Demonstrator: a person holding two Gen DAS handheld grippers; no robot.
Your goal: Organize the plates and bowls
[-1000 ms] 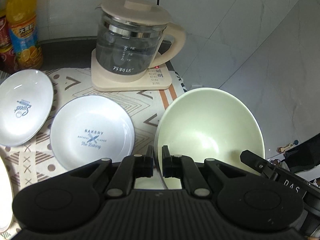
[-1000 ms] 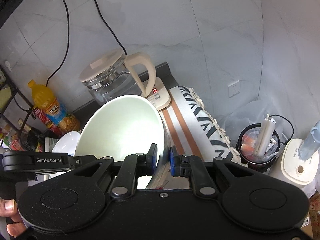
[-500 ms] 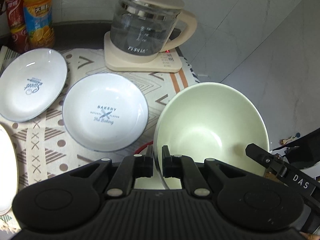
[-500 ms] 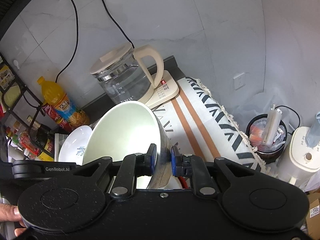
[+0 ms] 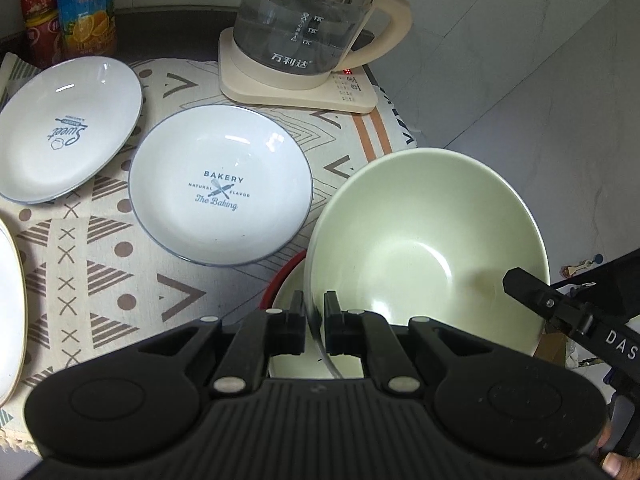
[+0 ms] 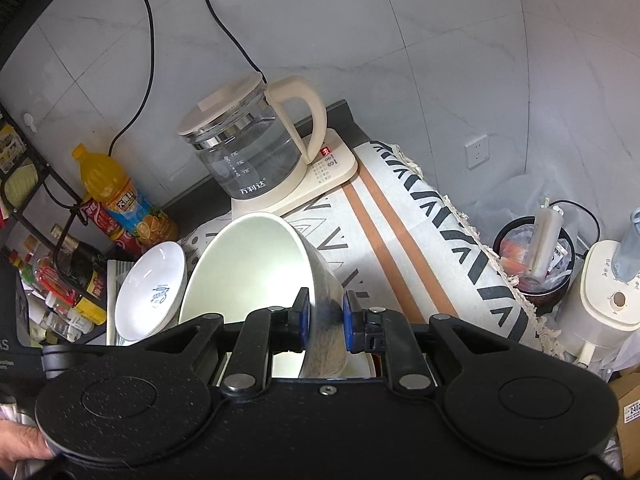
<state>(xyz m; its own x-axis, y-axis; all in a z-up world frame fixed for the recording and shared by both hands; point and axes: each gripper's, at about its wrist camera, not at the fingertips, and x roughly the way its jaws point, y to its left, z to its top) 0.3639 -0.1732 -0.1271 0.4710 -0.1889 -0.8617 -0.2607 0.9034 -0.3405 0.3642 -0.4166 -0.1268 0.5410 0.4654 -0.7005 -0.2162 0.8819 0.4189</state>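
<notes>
A pale green bowl (image 5: 424, 248) is held tilted by both grippers above a red-rimmed dish (image 5: 288, 292). My left gripper (image 5: 314, 322) is shut on the bowl's near rim. My right gripper (image 6: 325, 320) is shut on the opposite wall of the same bowl (image 6: 248, 280). A white "Bakery" plate (image 5: 220, 184) and a white "Sweet" plate (image 5: 64, 128) lie on the patterned cloth to the left. The "Sweet" plate also shows in the right wrist view (image 6: 152, 288).
A glass kettle (image 5: 304, 24) on a cream base stands at the back. An orange juice bottle (image 5: 86, 8) and a red can (image 5: 38, 4) stand back left. A gold-rimmed plate edge (image 5: 10, 312) lies far left. A bin (image 6: 536, 264) and a white appliance (image 6: 604, 288) stand beside the table's right edge.
Both grippers have carried the green bowl lower and nearer the cloth; the plates and kettle now look closer, and the red-rimmed dish has come into view under the bowl.
</notes>
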